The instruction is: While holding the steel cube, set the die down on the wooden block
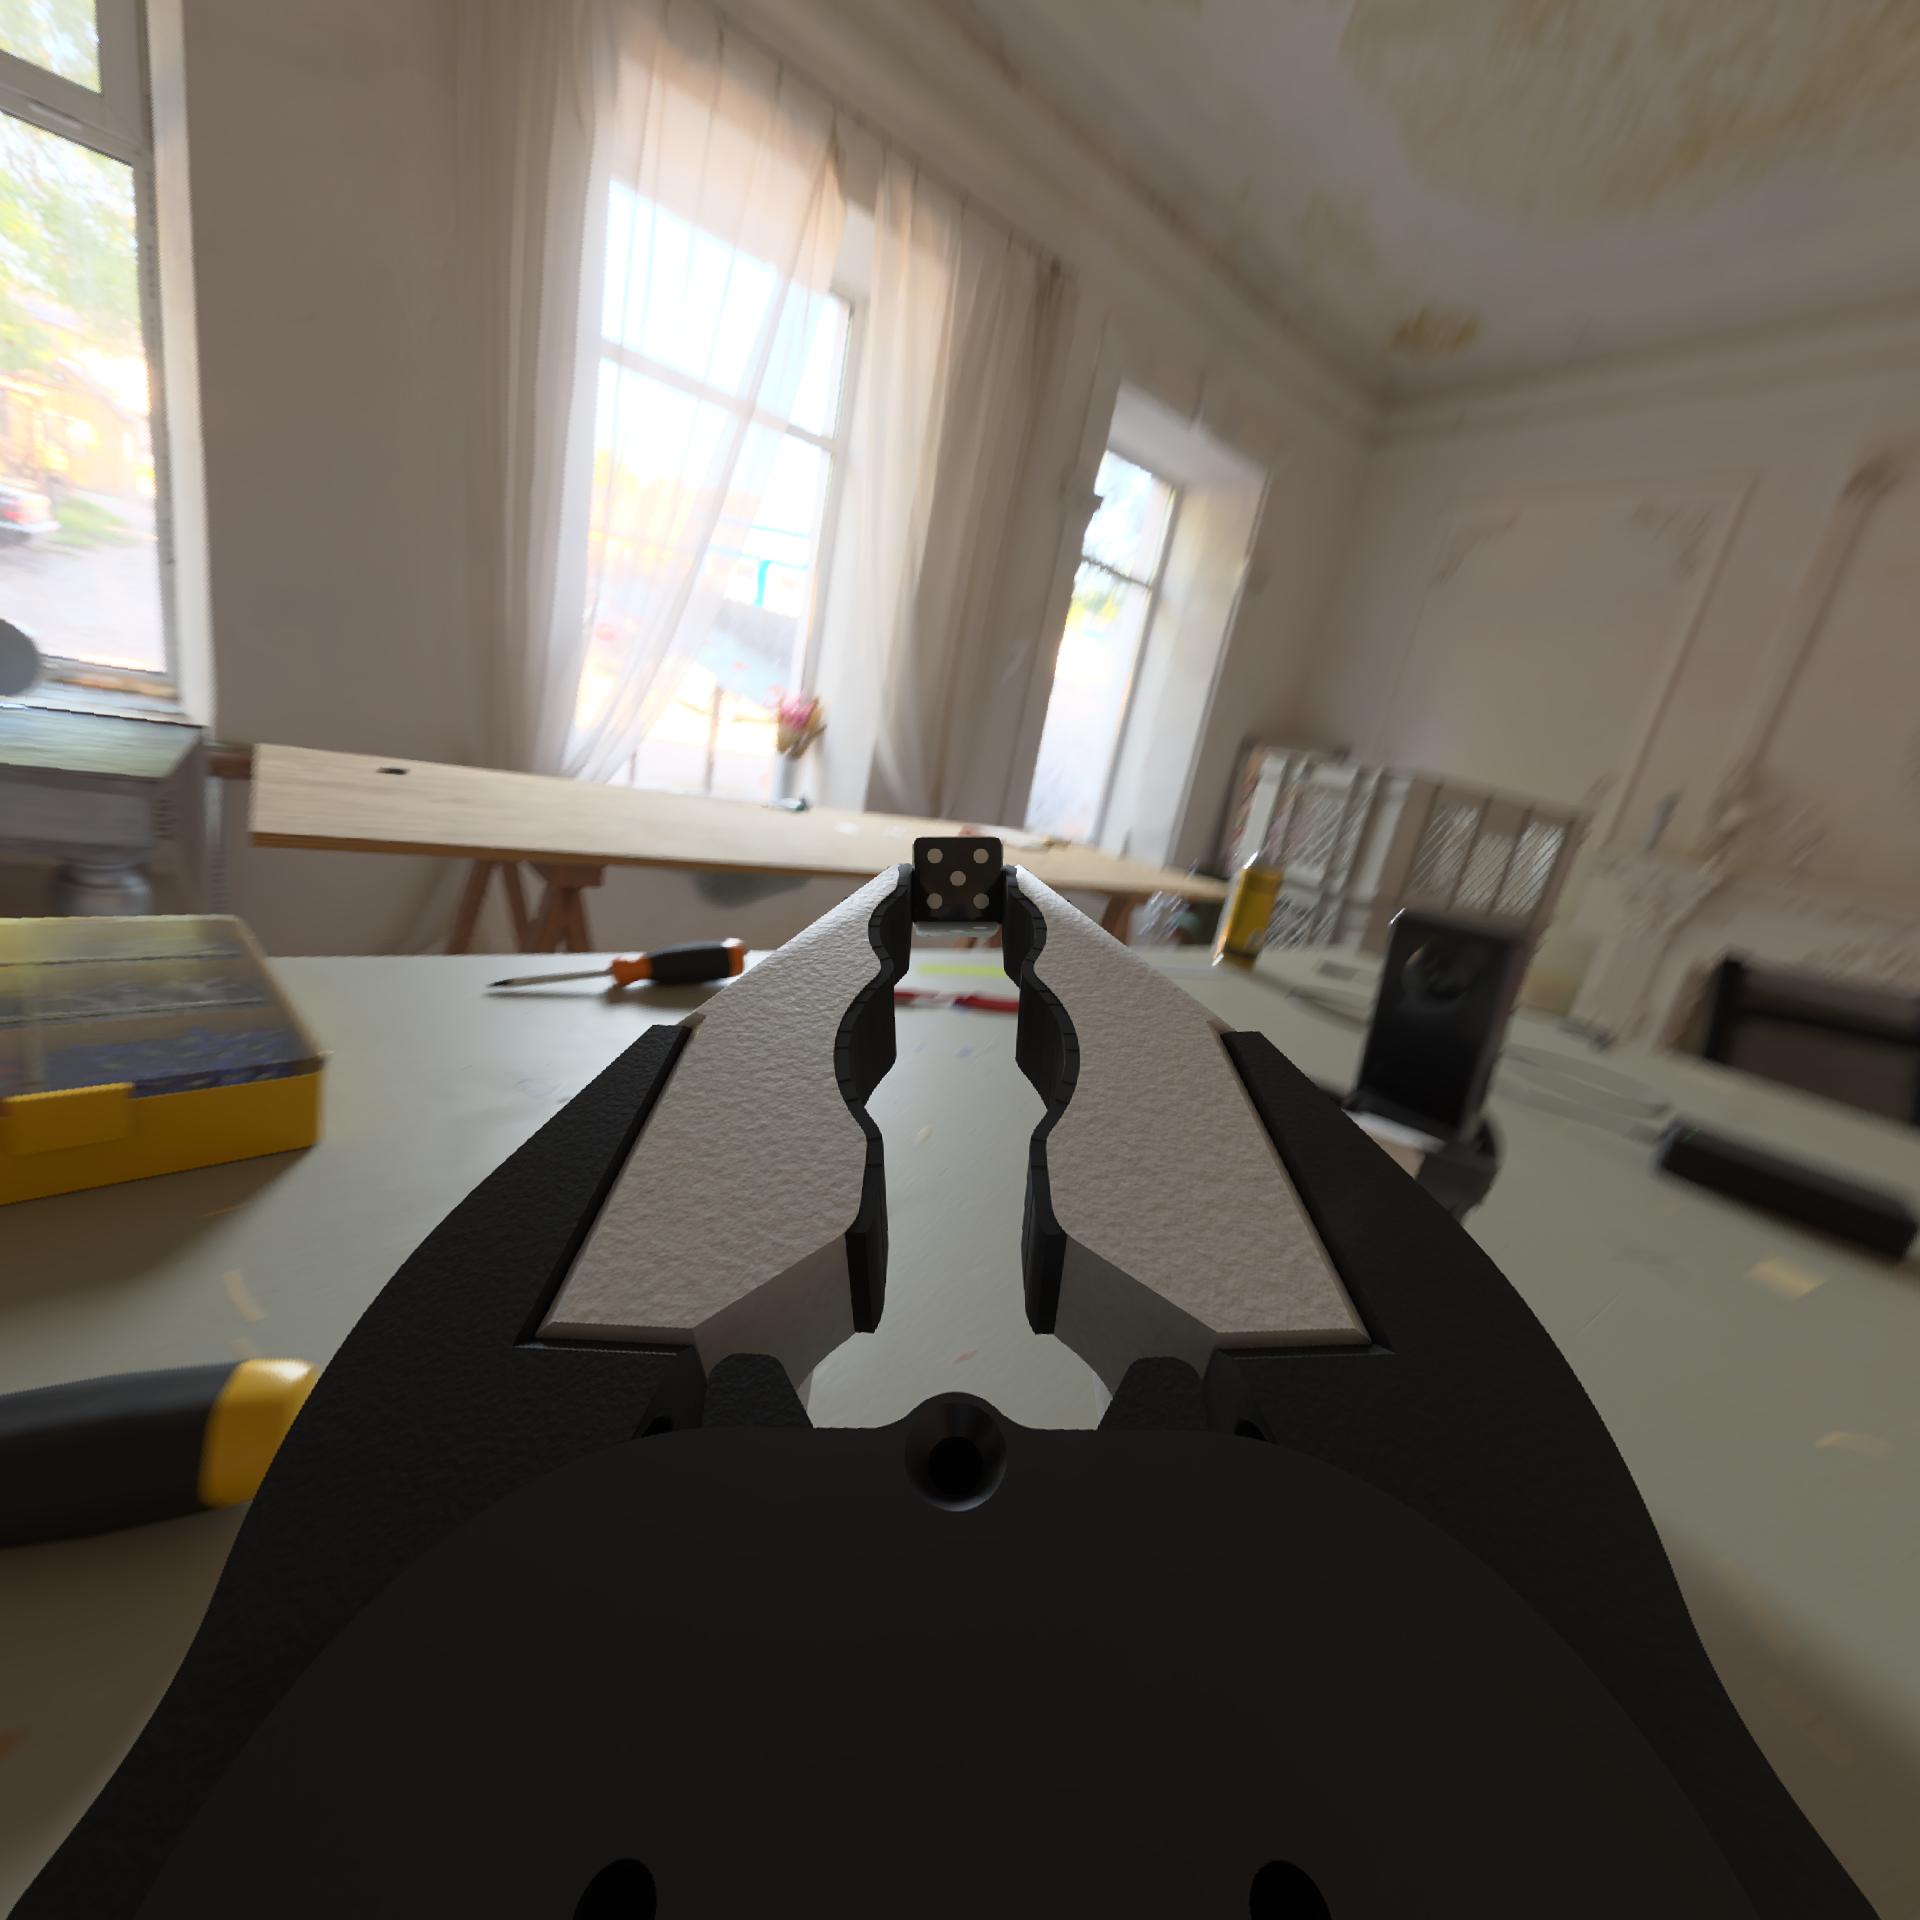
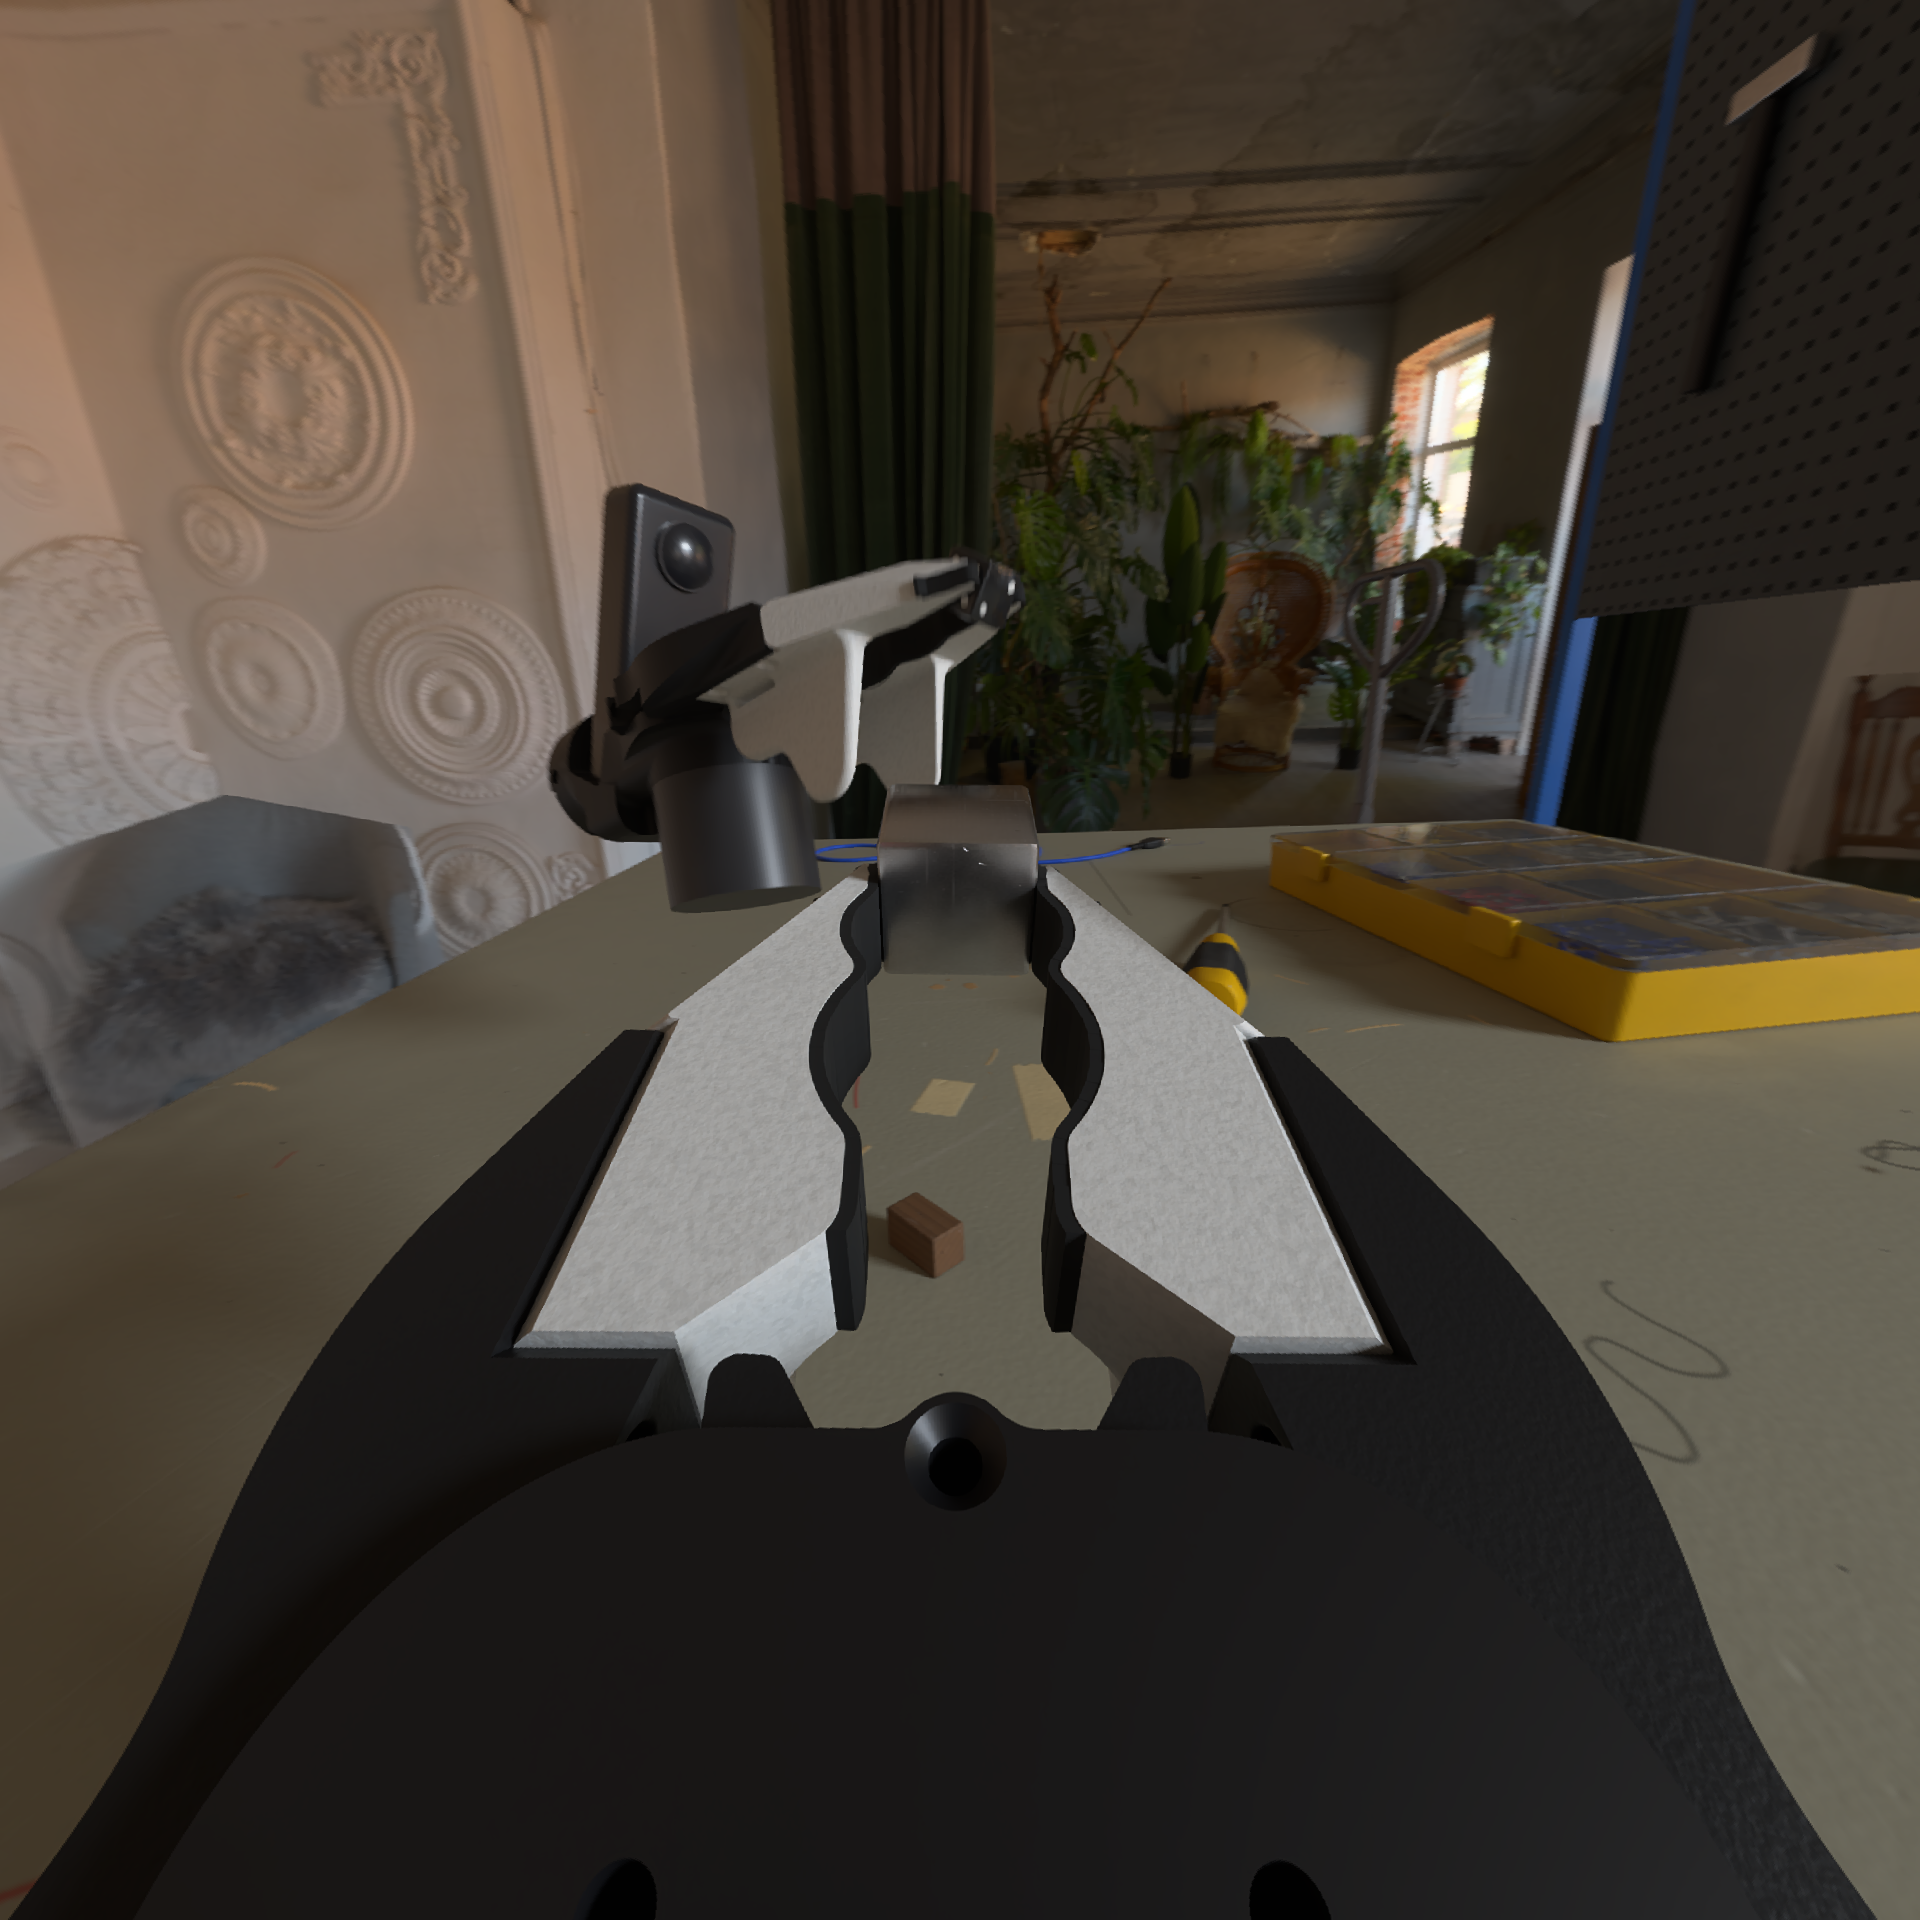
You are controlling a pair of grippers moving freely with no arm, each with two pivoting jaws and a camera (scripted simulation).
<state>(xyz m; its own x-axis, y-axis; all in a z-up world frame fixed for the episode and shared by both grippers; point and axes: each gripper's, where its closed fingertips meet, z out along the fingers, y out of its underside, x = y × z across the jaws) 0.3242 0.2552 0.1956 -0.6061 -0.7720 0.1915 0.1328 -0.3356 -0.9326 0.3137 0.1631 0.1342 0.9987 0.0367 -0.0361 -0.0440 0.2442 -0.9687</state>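
My left gripper (image 1: 957,906) is shut on a small black die (image 1: 957,878) with pale pips, held at the fingertips well above the table. It also shows in the right wrist view (image 2: 992,592), up in the air at the left, with the die (image 2: 1000,594) at its tips. My right gripper (image 2: 957,906) is shut on the steel cube (image 2: 957,896), a shiny grey block, held above the table. The small brown wooden block (image 2: 925,1232) lies on the table (image 2: 1455,1195) below, seen between my right fingers. It does not show in the left wrist view.
A yellow parts box (image 2: 1621,925) (image 1: 135,1049) lies on the table. A yellow-and-black screwdriver (image 2: 1216,966) (image 1: 135,1444) lies near it. An orange-handled screwdriver (image 1: 644,966) and a black bar (image 1: 1787,1195) also lie there. The other gripper (image 1: 1434,1049) shows at the right.
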